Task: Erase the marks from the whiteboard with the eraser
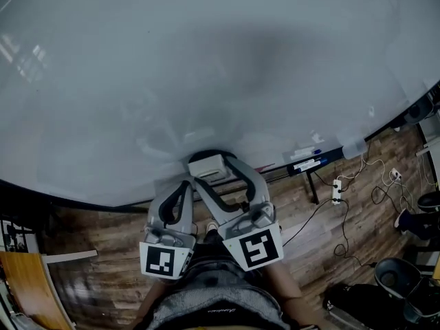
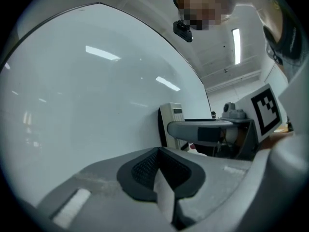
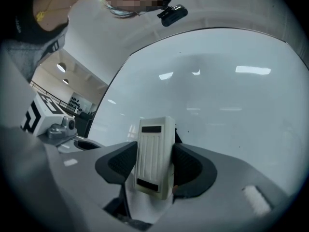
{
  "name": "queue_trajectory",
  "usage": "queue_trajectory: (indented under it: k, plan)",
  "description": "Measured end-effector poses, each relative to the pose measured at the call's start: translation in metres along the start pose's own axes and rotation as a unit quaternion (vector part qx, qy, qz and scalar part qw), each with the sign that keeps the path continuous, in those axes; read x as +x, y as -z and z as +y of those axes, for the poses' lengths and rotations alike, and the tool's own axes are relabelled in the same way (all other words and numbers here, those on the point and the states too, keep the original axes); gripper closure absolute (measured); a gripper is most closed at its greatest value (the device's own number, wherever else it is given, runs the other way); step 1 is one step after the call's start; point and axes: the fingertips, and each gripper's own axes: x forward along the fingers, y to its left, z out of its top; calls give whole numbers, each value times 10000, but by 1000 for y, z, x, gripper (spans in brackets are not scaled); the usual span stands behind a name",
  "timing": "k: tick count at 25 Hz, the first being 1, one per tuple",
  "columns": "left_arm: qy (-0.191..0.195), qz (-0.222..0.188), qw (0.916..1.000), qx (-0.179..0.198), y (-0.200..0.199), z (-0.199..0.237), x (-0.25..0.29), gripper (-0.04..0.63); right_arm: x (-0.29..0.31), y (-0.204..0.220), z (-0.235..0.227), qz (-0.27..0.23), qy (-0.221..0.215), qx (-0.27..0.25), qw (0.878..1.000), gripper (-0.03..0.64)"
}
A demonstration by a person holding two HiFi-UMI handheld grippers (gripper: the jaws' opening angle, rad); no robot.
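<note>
White eraser (image 3: 155, 144) pinched between right gripper (image 3: 154, 164) fingers (image 3: 120, 164) at whiteboard (image 3: 231, 105); left gripper (image 2: 159, 172) fingers (image 2: 142, 170) together.

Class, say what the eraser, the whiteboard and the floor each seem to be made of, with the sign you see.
Eraser: probably moulded plastic, off-white and matte; its back shows ribs. Whiteboard: a smooth glossy coated panel; ceiling lights mirror in it; core cannot be told. Floor: wood or wood-look planks, with grain and seams.
</note>
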Motion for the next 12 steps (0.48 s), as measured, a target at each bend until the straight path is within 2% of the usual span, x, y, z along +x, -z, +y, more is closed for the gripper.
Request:
queue_trajectory:
  k: [7,12]
  plan:
    - [295,49,9995,76,9,-7,8,592,-4,4,-3,32,60,88,9999,373]
    - [196,67,9997,96,4,-17,24,592,-15,6,-20,19,72,16,10000,373]
